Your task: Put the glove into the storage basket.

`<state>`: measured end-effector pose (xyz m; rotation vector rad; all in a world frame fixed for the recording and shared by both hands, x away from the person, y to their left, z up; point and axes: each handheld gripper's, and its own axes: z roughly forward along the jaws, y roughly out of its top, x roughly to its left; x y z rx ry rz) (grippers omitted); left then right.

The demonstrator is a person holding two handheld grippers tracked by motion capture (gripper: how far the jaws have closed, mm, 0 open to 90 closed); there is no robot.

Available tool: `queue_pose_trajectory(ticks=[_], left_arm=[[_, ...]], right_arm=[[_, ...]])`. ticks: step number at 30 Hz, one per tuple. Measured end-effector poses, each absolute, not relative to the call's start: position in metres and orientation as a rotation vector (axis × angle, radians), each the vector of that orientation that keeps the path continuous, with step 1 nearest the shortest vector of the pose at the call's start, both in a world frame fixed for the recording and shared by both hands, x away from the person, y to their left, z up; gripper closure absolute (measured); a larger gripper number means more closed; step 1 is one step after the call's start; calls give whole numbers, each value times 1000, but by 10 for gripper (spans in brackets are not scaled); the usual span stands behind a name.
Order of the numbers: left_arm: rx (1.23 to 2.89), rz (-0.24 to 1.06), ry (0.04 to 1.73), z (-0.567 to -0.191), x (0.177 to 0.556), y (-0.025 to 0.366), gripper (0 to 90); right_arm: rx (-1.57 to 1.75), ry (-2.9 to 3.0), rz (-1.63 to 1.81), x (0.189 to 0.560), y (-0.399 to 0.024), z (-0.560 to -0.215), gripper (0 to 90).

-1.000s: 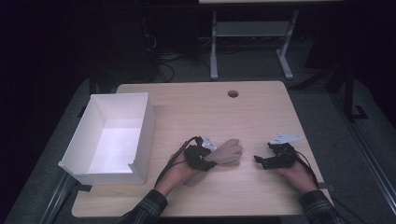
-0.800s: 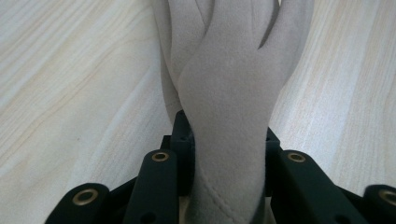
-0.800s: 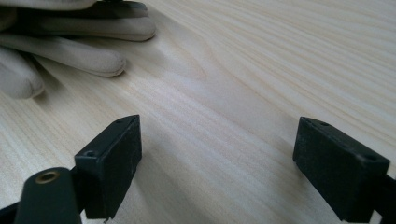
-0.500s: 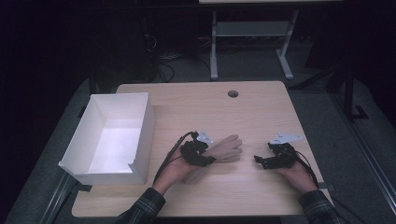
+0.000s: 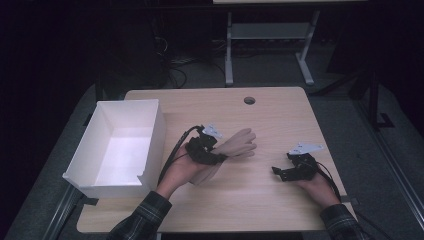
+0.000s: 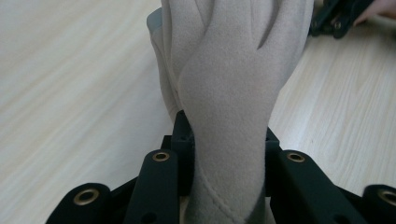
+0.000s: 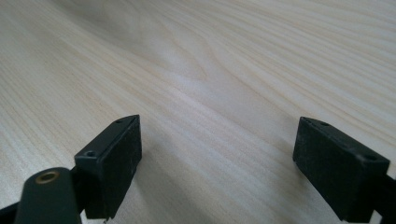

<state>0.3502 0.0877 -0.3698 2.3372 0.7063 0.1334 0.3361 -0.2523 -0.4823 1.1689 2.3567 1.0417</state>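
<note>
gripping a beige glove [image 5: 239,145], left tongs [image 5: 212,150] sit beside white box [image 5: 150,131]; right tongs [image 5: 283,172] wide

Dim high view with black surroundings; close gripper views evenly lit, nearest parts softly blurred.

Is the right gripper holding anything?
No, in the right gripper view the right gripper has its jaws wide apart, with bare table between them.

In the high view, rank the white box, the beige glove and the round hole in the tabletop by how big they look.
1. White box, by far the largest.
2. Beige glove, partly hidden by the left hand-held gripper clamped on it.
3. Round hole, smallest; it lies farther from the camera, but the gap is clear.
</note>
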Motion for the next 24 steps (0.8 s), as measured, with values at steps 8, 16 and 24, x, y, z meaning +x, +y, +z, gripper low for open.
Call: queue_pose_trajectory(ticks=[8,16,24], left_arm=[[2292,161,761,-341,356,106,697],[2267,211,793,-308,362,130,696],[2227,267,859,-284,363,158,696]], right_arm=[[1168,2357,1042,336,-252,-482,148],[1169,2358,1037,336,-252,-482,148],[1171,2353,1040,336,-252,-482,147]])
